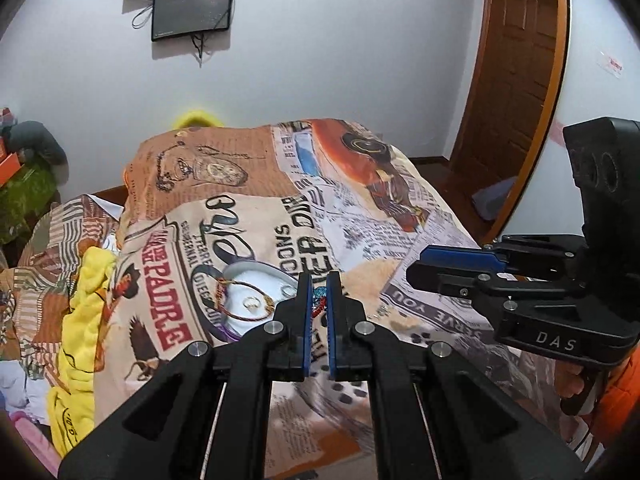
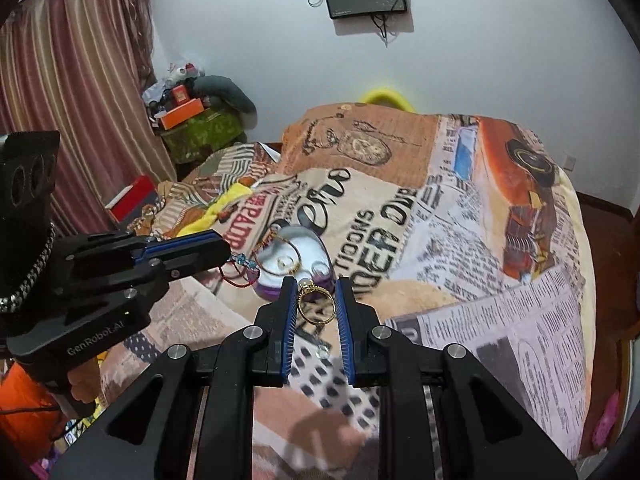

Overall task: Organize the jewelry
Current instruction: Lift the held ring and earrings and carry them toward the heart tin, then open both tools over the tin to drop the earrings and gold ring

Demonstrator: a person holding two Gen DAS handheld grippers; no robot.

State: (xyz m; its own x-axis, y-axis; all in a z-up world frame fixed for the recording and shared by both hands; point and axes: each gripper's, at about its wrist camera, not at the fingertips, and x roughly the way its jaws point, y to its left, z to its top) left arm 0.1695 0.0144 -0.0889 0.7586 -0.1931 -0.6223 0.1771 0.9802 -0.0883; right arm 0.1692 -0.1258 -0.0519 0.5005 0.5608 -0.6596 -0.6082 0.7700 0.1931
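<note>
My left gripper is shut on a red-cord bracelet with blue beads; it also shows in the right wrist view, dangling from the left gripper. My right gripper is shut on a gold ring with a pale stone, held above the bedspread. It shows from the side in the left wrist view. A round white jewelry dish with a purple base lies on the bed just beyond both grippers. It holds a thin gold bangle and a small ring.
The bed is covered by a newspaper-print spread. A yellow blanket bunches at the left. A clear bead lies on the spread under my right gripper. A wooden door stands right; a cluttered green stand and curtain are at left.
</note>
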